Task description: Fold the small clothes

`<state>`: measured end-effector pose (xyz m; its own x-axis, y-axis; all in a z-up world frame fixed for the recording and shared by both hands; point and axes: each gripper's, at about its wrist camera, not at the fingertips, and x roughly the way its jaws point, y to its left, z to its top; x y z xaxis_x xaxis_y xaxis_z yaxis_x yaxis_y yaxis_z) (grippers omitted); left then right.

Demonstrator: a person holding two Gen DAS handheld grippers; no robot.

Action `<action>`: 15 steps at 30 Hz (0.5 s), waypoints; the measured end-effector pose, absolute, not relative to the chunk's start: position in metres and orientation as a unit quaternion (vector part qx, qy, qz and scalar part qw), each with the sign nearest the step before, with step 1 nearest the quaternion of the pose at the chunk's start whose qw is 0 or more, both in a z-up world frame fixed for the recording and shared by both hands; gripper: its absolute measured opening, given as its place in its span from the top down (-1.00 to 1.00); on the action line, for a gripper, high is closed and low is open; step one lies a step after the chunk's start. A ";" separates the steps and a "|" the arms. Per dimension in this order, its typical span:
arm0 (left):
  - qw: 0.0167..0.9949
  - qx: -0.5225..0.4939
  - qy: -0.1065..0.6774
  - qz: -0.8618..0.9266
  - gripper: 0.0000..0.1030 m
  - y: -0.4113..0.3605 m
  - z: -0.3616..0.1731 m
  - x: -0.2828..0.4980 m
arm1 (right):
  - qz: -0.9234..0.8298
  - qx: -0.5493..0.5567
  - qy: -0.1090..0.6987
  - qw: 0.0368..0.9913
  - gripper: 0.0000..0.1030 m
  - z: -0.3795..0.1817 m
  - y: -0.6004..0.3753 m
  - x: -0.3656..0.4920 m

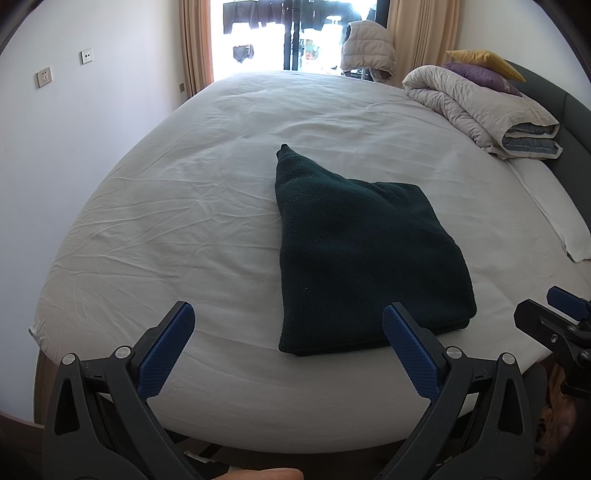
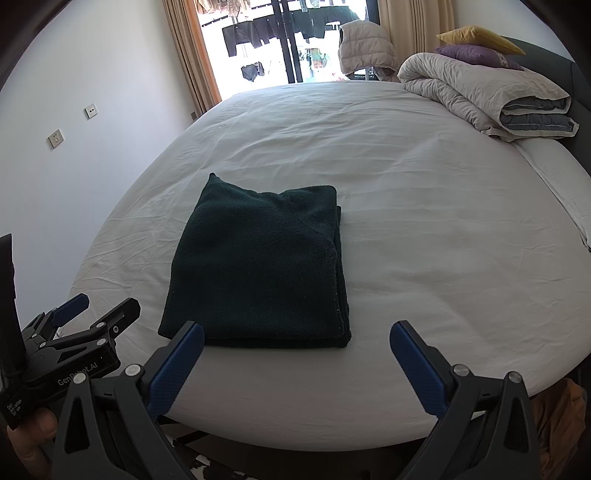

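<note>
Blue-padded fingers [image 1: 410,350] of the left gripper [image 1: 288,350] filled the bottom of its own view, spread wide with nothing between them; the right gripper [image 2: 295,363] stood just as released, also empty. Both hung near the front edge of the bed [image 2: 424,240], apart from the cloth. Just beyond them the dark green garment [image 2: 258,266] lay folded into a rough rectangle on the white sheet, its near edge toward the grippers, one narrow end [image 1: 283,149] poking out past the far left corner.

Judging from that, the fold looked nearly done, and the likeliest trouble was the stray end: a grasp taken on the top layer alone could drag the stack open, since the layers at the right edge sat loosely stepped. The sheet was wrinkled and might bunch up with the garment if the fingers dug too low.

Seams and the garment's type were lost in the dark fleece, and glare from the window [image 1: 295,33] washed out the far bed edge. A rolled duvet [image 1: 480,107] hid the headboard corner
</note>
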<state>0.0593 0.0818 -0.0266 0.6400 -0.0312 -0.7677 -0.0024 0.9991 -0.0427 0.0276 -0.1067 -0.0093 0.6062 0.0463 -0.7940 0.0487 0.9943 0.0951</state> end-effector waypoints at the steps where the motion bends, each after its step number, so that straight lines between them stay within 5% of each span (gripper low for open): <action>1: 0.906 -0.020 0.424 -0.008 -1.00 0.082 -0.026 0.059 | -0.001 0.053 0.444 0.895 -1.00 -0.009 -0.107 0.027; 15: 0.905 -0.020 0.425 -0.008 -1.00 0.082 -0.026 0.060 | 0.000 0.055 0.445 0.894 -1.00 -0.010 -0.107 0.028</action>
<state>0.0597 0.0816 -0.0264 0.6386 -0.0307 -0.7689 -0.0029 0.9991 -0.0423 0.0276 -0.1068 -0.0103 0.6034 0.0481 -0.7960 0.0491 0.9940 0.0973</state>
